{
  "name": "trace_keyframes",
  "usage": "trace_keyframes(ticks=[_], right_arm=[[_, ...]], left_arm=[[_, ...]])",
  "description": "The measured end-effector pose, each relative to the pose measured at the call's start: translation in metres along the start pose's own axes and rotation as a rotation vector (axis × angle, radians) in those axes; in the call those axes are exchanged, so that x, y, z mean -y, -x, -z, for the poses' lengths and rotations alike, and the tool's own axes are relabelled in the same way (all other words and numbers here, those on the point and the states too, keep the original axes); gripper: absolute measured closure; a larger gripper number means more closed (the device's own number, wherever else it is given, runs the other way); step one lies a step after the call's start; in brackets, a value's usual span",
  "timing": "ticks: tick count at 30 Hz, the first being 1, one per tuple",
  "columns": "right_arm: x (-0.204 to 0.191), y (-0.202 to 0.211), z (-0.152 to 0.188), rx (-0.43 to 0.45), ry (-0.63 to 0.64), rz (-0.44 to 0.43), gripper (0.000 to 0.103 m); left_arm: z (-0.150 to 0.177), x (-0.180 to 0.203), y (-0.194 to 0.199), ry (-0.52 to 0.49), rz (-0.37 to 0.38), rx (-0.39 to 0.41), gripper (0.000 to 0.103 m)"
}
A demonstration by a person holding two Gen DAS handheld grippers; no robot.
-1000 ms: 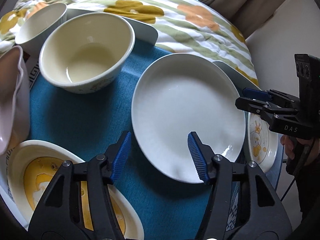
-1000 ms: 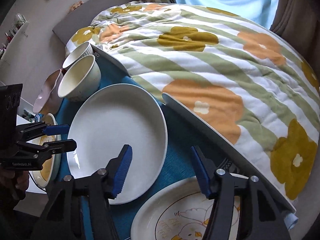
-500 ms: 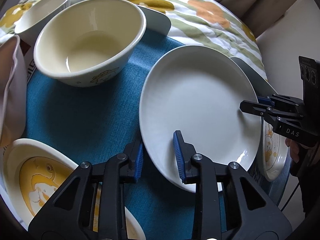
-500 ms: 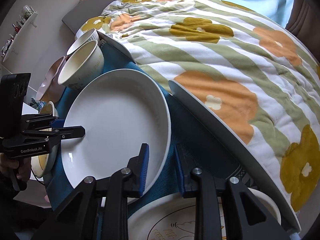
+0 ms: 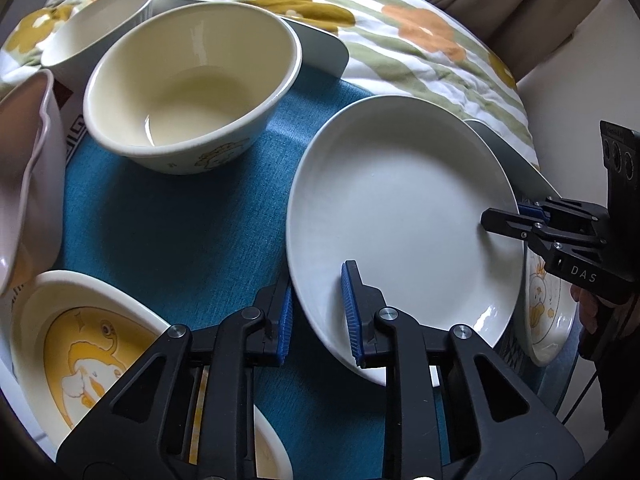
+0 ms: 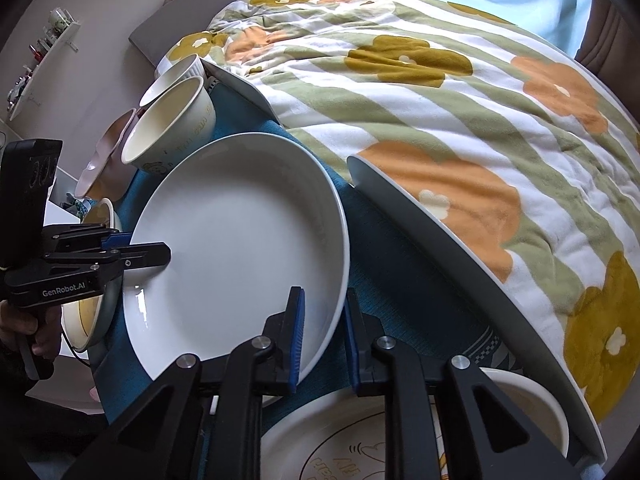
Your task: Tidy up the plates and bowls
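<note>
In the left wrist view, our left gripper (image 5: 318,316) clamps the near rim of the white plate (image 5: 404,232) over the blue mat (image 5: 176,232); a cream bowl (image 5: 192,84) and duck plate (image 5: 80,344) stand close by. In the right wrist view, our right gripper (image 6: 325,330) pinches the opposite rim, and the floral quilt (image 6: 440,100) crowds the tray edge (image 6: 440,232).

"DAS" on the right gripper (image 5: 520,216), "GenRobot.AI" on the left gripper (image 6: 148,250), bowl lettering unreadable

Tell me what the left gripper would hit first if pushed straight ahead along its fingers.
Nothing new: the left gripper already straddles the near rim of the large plain white plate, so the rim would seat deeper between its fingers.
</note>
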State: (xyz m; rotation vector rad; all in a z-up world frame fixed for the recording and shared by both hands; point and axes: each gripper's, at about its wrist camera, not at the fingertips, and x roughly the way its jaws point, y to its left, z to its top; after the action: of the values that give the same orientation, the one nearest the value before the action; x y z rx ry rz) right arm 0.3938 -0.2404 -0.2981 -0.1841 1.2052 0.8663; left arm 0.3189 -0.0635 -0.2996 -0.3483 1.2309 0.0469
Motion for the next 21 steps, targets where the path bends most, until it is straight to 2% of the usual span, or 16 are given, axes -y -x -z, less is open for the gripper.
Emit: trace_keyframes(ticks=[12, 21], right_arm=[[-0.022, 0.035, 0.0, 0.048, -0.021, 0.02, 0.086], [-0.089, 0.068, 0.009, 0.103, -0.08, 0.058, 0.086]], left_arm=[[-0.001, 0.003, 0.048, -0.059, 0.014, 0.046, 0.083], [0.023, -0.03, 0.1, -0.145, 0.056, 0.054, 0.083]])
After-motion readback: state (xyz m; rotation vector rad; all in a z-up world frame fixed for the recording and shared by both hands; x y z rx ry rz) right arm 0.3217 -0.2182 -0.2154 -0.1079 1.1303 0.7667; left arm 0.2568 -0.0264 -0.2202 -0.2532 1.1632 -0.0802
